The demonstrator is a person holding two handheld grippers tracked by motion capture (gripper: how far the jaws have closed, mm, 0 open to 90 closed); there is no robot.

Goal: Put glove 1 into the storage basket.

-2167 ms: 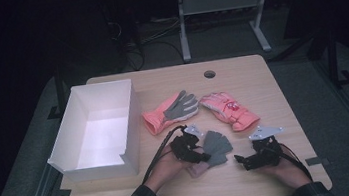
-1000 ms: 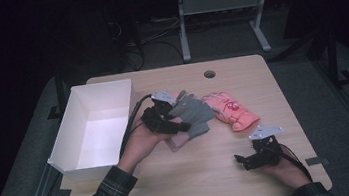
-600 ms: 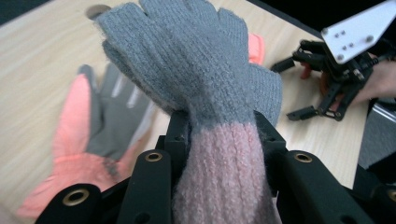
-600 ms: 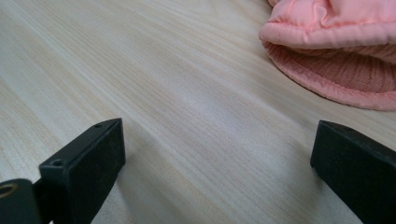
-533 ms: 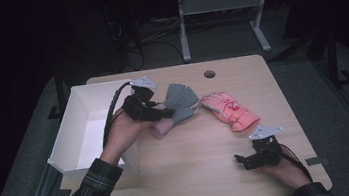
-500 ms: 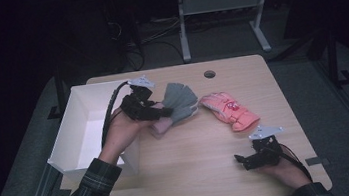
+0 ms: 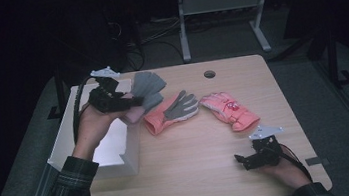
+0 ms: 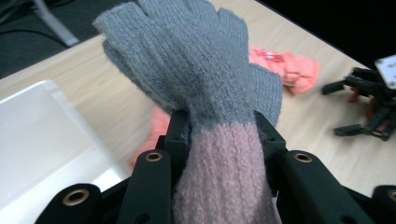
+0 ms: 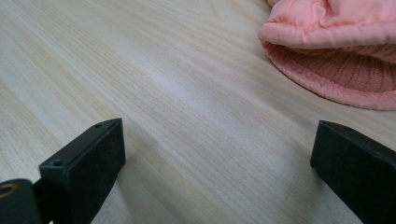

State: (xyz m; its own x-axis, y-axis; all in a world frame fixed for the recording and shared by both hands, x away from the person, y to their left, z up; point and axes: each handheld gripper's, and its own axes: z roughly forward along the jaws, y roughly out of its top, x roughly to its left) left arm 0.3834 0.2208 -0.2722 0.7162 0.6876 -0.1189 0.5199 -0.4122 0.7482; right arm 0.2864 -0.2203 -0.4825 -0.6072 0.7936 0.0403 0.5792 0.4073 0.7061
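From the high view, I have my left gripper (image 7: 130, 102) lifted over the near corner of the white open-topped box (image 7: 69, 136), clamped on the pink cuff of a grey knitted wool glove (image 7: 147, 88) whose fingers droop toward the table; my right gripper (image 7: 243, 161) rests low on the pale wooden table (image 7: 195, 161), well apart from it. An orange glove with a grey palm (image 7: 172, 112) and a padded pink glove (image 7: 228, 111) lie between them. In the left gripper view, both jaws pinch the cuff, and the grey knitted wool glove (image 8: 196, 65) looks light, soft and floppy, so I judge the thick cuff the surest hold. The right gripper view adds what the high view cannot resolve: jaws spread wide and empty, the padded pink glove's (image 9: 336, 51) ribbed opening just ahead.
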